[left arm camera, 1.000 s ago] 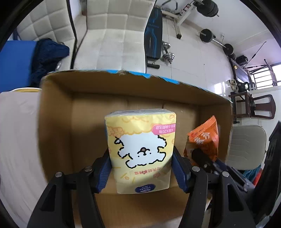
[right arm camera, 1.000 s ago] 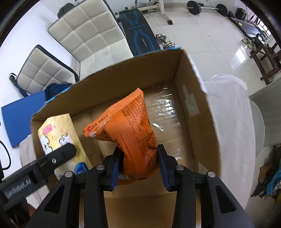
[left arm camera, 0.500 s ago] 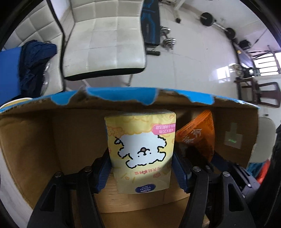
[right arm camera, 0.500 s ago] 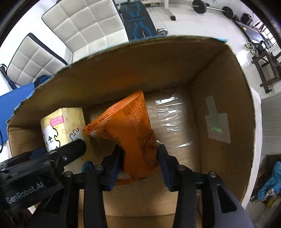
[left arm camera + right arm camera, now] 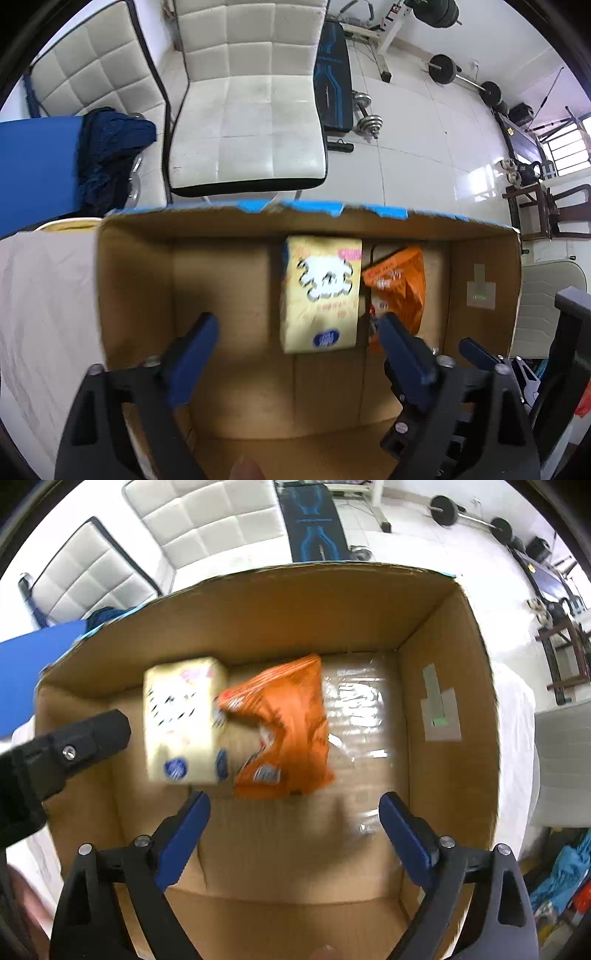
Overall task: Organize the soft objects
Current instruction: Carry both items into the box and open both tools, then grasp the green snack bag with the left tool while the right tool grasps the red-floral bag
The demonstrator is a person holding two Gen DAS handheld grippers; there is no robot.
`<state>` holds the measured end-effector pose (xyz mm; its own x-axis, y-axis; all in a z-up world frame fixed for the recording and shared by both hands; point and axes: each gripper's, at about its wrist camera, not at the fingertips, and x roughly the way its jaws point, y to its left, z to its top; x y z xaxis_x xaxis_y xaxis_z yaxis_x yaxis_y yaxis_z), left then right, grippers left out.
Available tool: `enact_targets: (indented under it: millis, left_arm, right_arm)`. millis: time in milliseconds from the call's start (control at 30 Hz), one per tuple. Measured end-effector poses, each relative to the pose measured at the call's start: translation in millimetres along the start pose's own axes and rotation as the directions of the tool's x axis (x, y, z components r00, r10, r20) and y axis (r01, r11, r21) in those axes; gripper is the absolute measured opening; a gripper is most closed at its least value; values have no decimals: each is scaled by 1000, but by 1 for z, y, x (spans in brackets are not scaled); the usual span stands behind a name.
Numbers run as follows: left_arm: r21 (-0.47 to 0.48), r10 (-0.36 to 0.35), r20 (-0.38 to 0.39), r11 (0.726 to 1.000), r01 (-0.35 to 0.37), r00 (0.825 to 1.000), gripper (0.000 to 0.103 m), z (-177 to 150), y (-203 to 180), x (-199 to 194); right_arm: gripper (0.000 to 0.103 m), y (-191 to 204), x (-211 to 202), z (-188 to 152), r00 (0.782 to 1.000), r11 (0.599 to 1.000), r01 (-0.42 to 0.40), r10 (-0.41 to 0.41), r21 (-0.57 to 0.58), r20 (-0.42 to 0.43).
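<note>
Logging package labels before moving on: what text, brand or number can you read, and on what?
None can be read.
Yellow tissue pack: pink label and blue round logo, blurred.
Orange snack bag: white print, blurred.
Cardboard box: taped patch, no readable text.

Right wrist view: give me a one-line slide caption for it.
Open right gripper above the cardboard box, where the yellow tissue pack and orange snack bag lie side by side.

We get bright daylight, window glare on the floor tiles (image 5: 476, 177), motion-blurred tissue pack (image 5: 183, 729), heavy fisheye bending at edges.
</note>
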<state>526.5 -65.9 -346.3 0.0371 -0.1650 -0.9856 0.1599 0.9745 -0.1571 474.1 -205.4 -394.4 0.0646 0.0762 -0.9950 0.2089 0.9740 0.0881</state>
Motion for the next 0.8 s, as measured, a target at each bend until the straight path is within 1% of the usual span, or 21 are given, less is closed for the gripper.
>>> enact_targets:
  millis: [100, 133, 267, 367, 400, 533, 600, 800]
  left_arm:
    - [-15, 13, 46, 1000, -13, 999, 101, -18, 4, -17]
    - [-12, 24, 68, 1000, -23, 997, 101, -28, 4, -24]
    - [-3, 65, 112, 998, -65, 992, 101, -56, 1, -44]
    - [-19, 79, 159, 997, -77, 984, 101, -84, 0, -62]
    - [-19, 84, 169, 996, -82, 982, 101, -90, -1, -66]
    - [-27, 136, 230, 991, -134, 964, 101, -123, -7, -92]
    - [-34, 140, 256, 990, -136, 956, 101, -138, -10, -103]
    - [-30, 150, 336, 988, -149, 930, 101, -176, -22, -136]
  right_arm:
    - [99, -4, -11, -16, 1000, 1000, 11, -11, -19, 10]
    - [100, -7, -16, -24, 1000, 1000, 11, -11, -23, 15]
    - [100, -7, -34, -52, 999, 998, 31, -29, -53, 45]
    - [100, -7, -49, -74, 998, 998, 26, -22, -64, 56]
    - [100, -9, -58, -86, 998, 997, 22, -18, -70, 63]
    - [100, -8, -84, -115, 994, 997, 14, -6, -72, 109]
    - [100, -6, -101, -123, 990, 997, 6, 5, -78, 139]
    - [100, -4, -146, -154, 971, 993, 38, -10, -112, 237]
